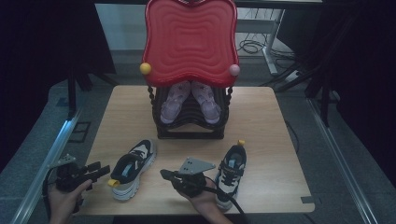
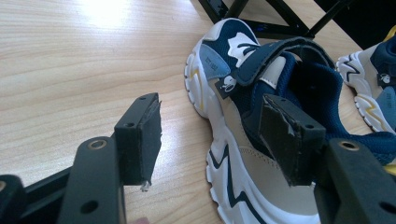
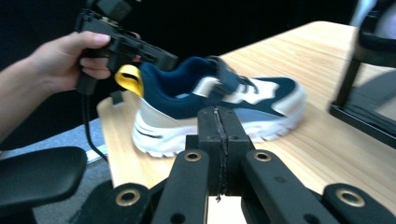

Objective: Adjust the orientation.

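Two navy, white and beige sneakers lie on the wooden table (image 1: pixel 261 121). The left sneaker (image 1: pixel 133 167) points up and to the right, with a yellow heel tab (image 3: pixel 130 77). My left gripper (image 1: pixel 103 170) is open at that heel, held by a hand at the table's left front corner. In the left gripper view the sneaker (image 2: pixel 243 93) lies just beyond the open jaws (image 2: pixel 212 112), and nothing is between the pads. My right gripper (image 1: pixel 164 174), grey plate on top, hovers between the two sneakers and points left. Its jaws (image 3: pixel 219 121) are shut and empty, facing the left sneaker (image 3: pixel 261 100).
The right sneaker (image 1: pixel 232 170) lies by the right hand near the front edge. A black shoe rack (image 1: pixel 189 133) with a red wavy top (image 1: pixel 189 42) stands at the back centre. It holds a pair of purple shoes (image 1: pixel 175 100).
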The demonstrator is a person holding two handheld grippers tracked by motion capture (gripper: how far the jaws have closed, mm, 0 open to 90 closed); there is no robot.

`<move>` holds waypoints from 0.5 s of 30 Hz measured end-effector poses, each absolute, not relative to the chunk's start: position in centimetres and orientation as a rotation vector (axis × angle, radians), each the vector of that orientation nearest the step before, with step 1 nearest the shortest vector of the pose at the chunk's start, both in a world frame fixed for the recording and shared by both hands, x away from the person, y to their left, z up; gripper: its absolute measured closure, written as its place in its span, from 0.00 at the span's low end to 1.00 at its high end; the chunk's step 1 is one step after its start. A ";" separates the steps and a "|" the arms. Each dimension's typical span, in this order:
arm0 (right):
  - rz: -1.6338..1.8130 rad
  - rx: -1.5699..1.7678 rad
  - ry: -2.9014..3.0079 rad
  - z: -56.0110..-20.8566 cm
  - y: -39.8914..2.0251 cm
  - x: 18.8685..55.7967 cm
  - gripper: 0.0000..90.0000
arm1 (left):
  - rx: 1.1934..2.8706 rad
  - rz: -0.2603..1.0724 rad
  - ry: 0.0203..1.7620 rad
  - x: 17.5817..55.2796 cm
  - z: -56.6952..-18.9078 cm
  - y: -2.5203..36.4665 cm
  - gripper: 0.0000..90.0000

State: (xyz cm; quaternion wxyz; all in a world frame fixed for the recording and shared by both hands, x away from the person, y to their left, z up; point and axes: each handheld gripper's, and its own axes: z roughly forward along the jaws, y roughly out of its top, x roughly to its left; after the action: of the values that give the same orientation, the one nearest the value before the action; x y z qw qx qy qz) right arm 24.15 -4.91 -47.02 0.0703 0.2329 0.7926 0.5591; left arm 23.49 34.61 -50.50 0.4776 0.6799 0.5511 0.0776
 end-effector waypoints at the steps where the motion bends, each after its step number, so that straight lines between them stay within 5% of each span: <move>1: 1.668 0.709 2.385 -47.0 -5.4 24.3 1.00 | 1.660 0.189 1.346 23.5 -50.5 34.6 0.43; 15: 1.640 0.789 2.294 -46.0 -11.8 25.0 1.00 | 1.649 0.209 1.339 23.9 -50.4 34.8 0.43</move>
State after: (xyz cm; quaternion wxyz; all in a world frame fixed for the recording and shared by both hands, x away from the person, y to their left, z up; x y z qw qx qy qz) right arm 24.99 -11.83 -46.01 0.1066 0.2678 0.7790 0.5569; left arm 23.88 34.77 -50.39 0.4827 0.6766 0.5494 0.0857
